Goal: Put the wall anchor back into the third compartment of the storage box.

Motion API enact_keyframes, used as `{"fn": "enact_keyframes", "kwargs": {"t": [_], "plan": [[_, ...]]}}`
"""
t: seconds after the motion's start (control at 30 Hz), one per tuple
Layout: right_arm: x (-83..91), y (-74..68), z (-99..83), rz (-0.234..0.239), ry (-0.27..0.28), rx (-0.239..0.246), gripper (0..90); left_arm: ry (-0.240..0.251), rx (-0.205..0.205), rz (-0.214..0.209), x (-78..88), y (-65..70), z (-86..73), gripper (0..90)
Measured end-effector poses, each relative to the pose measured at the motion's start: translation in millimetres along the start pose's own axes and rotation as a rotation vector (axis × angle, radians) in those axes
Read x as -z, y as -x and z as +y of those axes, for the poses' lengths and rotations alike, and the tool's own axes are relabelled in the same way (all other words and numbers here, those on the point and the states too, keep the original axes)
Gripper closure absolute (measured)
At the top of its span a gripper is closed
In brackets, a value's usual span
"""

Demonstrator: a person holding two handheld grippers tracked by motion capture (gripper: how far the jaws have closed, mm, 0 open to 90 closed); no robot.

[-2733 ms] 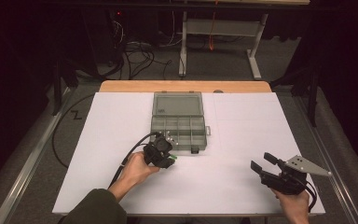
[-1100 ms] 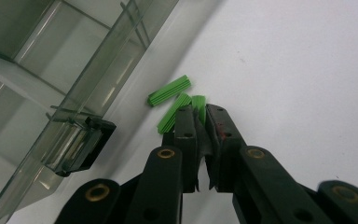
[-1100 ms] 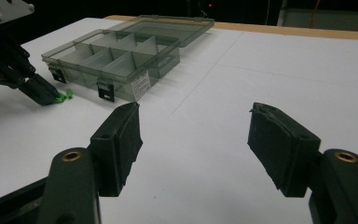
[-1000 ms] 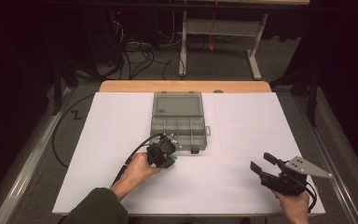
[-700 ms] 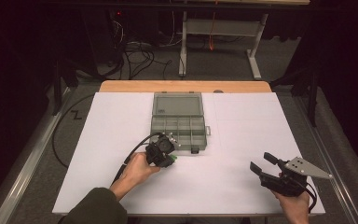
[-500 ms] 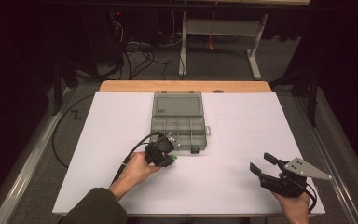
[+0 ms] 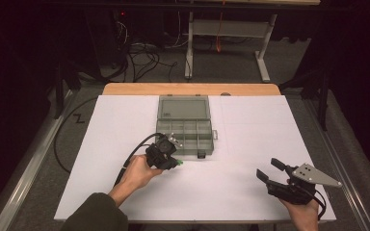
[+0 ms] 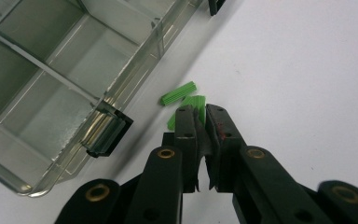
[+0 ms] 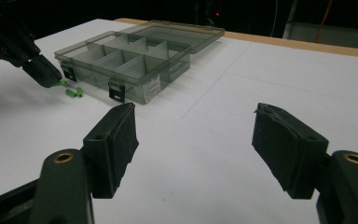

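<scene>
Clenched tight, the left gripper [image 8: 198,112], with a little green plug [image 8: 197,101] pinched at its tips. Low on the white table [image 7: 250,139], just beside the front wall of the clear box [image 8: 130,74]. Right next to it, a second green plug [image 8: 179,93], lying loose. Wide open and holding nothing, the right gripper [image 9: 196,135], well apart near the table's front edge. Looks like only the start: lid open, little rooms in the box bare, both plugs not yet inside. All around, a dark room with cables [image 7: 139,50] on the floor.
</scene>
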State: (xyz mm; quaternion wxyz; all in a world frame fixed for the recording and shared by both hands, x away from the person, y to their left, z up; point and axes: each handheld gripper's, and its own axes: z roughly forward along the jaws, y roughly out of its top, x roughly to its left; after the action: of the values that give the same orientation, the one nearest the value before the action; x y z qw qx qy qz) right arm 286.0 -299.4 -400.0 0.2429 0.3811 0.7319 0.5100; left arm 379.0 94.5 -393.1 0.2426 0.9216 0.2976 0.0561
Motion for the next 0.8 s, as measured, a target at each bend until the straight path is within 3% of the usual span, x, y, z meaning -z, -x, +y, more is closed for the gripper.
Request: {"fn": "enact_keyframes", "kwargs": {"t": [0.8], "plan": [[1.4, -3.4, 1.3, 0.008, 0.014, 0.005, 32.4, 0.044, 0.014, -0.013, 20.9, -6.6, 9.1, 83.5]]}}
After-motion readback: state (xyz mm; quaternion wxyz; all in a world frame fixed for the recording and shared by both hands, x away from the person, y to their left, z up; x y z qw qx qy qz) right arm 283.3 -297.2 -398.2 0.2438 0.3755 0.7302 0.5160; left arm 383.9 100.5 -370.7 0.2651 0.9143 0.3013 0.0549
